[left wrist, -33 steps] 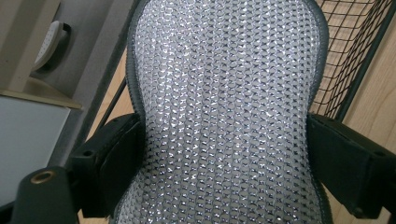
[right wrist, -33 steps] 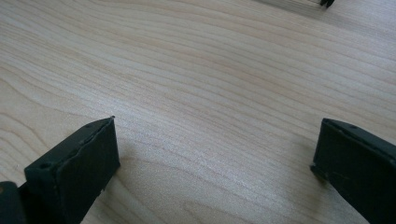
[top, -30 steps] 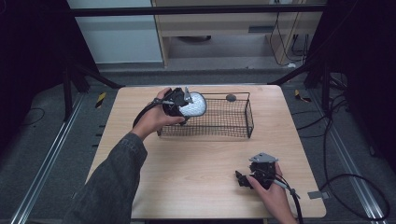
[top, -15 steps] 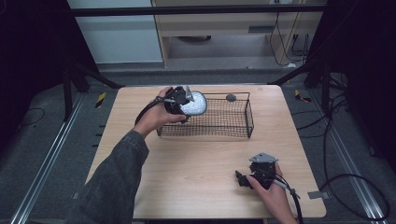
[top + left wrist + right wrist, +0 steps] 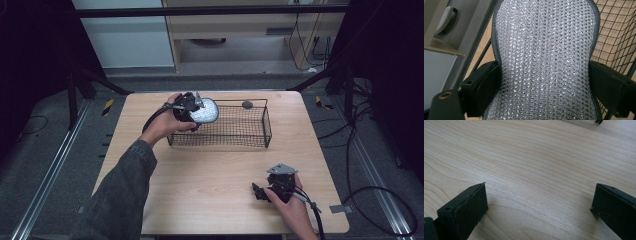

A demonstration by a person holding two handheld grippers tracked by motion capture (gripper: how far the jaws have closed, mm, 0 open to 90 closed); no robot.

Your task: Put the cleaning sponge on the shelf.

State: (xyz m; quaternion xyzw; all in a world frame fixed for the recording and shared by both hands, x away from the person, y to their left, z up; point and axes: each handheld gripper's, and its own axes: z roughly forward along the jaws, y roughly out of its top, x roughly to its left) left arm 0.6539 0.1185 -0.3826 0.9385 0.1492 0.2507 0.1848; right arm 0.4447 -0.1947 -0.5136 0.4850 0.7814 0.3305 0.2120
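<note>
High view, left gripper (image 5: 192, 107): seen left of centre in the upper half of the frame, held over the left end of the wire basket (image 5: 250, 141); a silver mesh pad (image 5: 205, 112) is gripped in it.
High view, basket: black wire, set on the wooden table (image 5: 200, 175); a small dark object (image 5: 247, 104) is seen at its far rim.
High view, right gripper (image 5: 260, 192): found at lower right, low on the table, well apart from the basket.
Left gripper view, pad (image 5: 544, 60): clamped between the two black jaws, which press its dark-edged sides; basket wire is seen at the right edge.
Right gripper view, jaws: spread wide over bare wood grain, nothing held between them.
</note>
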